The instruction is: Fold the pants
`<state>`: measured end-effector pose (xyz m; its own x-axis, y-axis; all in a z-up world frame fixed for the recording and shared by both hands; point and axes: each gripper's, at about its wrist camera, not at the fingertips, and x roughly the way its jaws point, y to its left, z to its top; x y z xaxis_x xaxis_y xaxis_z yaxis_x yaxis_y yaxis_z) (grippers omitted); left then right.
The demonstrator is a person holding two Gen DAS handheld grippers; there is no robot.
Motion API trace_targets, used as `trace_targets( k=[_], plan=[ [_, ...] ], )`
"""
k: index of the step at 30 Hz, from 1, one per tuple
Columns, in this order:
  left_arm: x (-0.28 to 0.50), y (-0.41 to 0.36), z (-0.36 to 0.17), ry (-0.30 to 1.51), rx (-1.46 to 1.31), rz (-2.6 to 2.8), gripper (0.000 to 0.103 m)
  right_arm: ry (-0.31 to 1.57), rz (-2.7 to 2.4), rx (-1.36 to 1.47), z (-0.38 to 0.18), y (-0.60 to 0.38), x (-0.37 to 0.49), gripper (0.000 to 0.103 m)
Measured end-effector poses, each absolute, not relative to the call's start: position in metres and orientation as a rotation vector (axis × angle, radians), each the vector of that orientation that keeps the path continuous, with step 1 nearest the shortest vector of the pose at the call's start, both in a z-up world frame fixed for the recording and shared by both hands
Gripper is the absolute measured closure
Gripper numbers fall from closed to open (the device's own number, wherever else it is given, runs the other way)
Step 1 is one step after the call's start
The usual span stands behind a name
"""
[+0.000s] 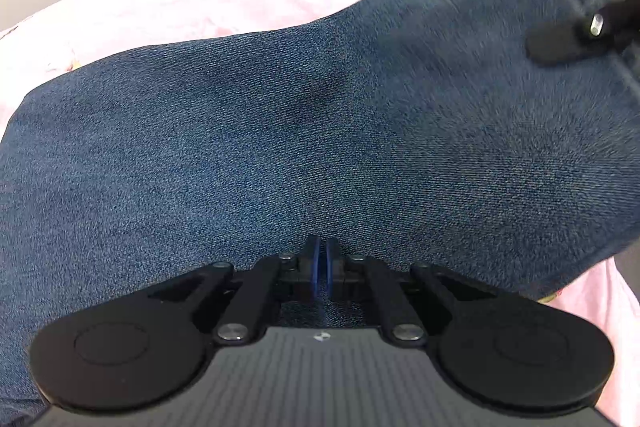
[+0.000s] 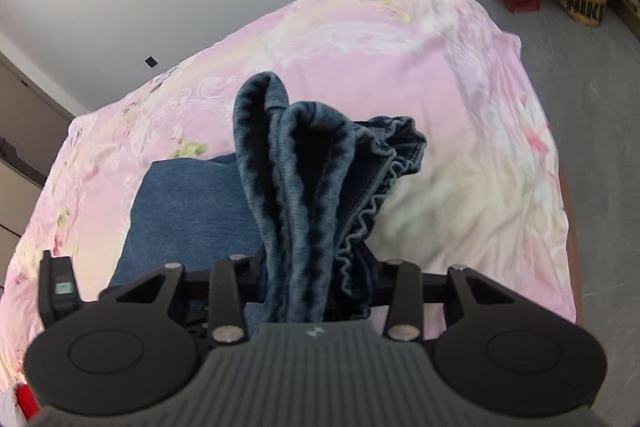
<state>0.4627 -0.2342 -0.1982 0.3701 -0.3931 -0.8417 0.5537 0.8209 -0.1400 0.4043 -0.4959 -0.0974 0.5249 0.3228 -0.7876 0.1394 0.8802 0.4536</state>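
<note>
The left claw is clenched, its blue-edged pads pressed nearly together against the denim at six o'clock in the left wrist view; whether a thin layer is nipped between them cannot be told. The right claw is grasping a thick bunch of the pants, a gathered, elasticated band that stands up between the jaws toward twelve o'clock. The pants lie on a pink flowered bedspread, with one flat part spread at nine o'clock of the bunch and the rest lifted.

For the step in hand, judged to be the carrying of one end over the other, the bunch should be held firmly and drawn across evenly, while the flat part is pinned by the left claw so that it is not dragged. The edges should be matched before anything is let go.

The denim is mid-blue, finely twilled and fairly stiff, so broad creases should be kept. The band is ribbed and ruffled, thicker than the leg cloth. The bedspread is soft and lightly wrinkled, and slipping may be expected on it.
</note>
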Motion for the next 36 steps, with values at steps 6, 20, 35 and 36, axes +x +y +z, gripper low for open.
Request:
trace_targets(
  k=[6, 20, 35, 36],
  plan=[
    [0.469, -0.213, -0.2, 1.039, 0.044, -0.607, 0.096, 1.027, 0.135, 0.471, -0.056, -0.439, 0.423, 0.067],
    [0.47, -0.049, -0.147, 0.915, -0.106, -0.608, 0.096, 1.045, 0.054, 0.248, -0.023, -0.318, 0.467, 0.068],
    [0.545, -0.171, -0.169, 0.966, -0.083, -0.708, 0.101, 0.934, 0.071, 0.518, -0.062, -0.451, 0.406, 0.073],
    [0.548, -0.183, -0.171, 0.959, -0.08, -0.692, 0.101, 0.93, 0.083, 0.532, -0.065, -0.458, 0.403, 0.073]
  ],
)
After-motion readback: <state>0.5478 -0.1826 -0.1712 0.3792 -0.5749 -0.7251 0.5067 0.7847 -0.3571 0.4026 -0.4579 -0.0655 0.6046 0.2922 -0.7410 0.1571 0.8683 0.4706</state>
